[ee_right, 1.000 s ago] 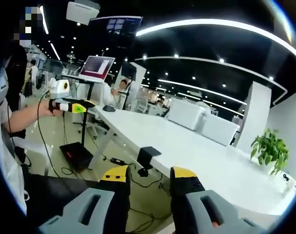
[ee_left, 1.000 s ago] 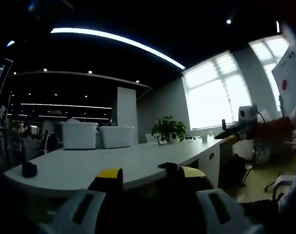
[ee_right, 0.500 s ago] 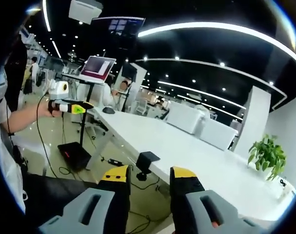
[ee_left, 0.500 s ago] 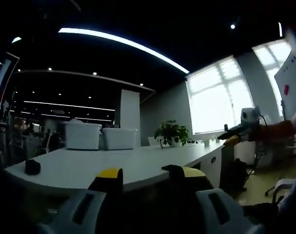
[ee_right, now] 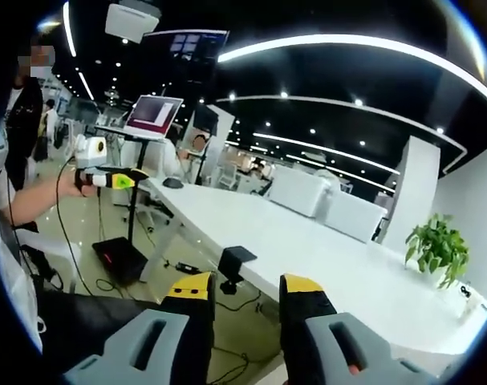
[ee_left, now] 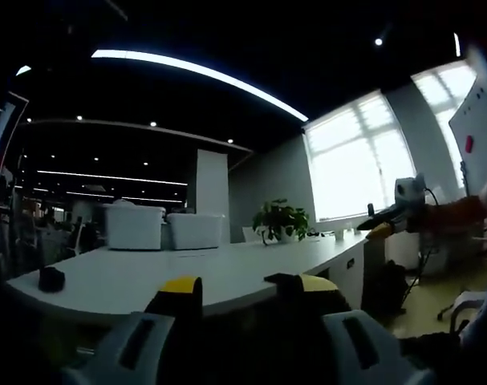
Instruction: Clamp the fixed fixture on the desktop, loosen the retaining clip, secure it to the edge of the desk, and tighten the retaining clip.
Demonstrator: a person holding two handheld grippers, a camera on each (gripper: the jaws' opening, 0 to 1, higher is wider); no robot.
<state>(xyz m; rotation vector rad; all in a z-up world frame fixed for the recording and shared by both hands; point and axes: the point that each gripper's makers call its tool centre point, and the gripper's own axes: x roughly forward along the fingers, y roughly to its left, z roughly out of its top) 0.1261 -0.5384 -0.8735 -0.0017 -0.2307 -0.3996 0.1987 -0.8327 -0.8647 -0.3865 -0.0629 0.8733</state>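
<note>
Right gripper (ee_right: 243, 293), jaws parted and empty, faces the black clamp (ee_right: 234, 262) perched on the white desk's (ee_right: 307, 249) near edge. Left gripper (ee_left: 243, 293) likewise empty. The clamp looks rigid, compact; best grasped across its upper block.

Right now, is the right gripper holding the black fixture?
No, the right gripper is open and empty; the fixture sits apart on the desk edge.

A long white desk (ee_right: 307, 245) runs from the left middle to the lower right of the right gripper view. A black fixture (ee_right: 236, 260) sits on its near edge at lower centre, two white bins (ee_right: 331, 204) farther back, and a potted plant (ee_right: 434, 245) at far right.
</note>
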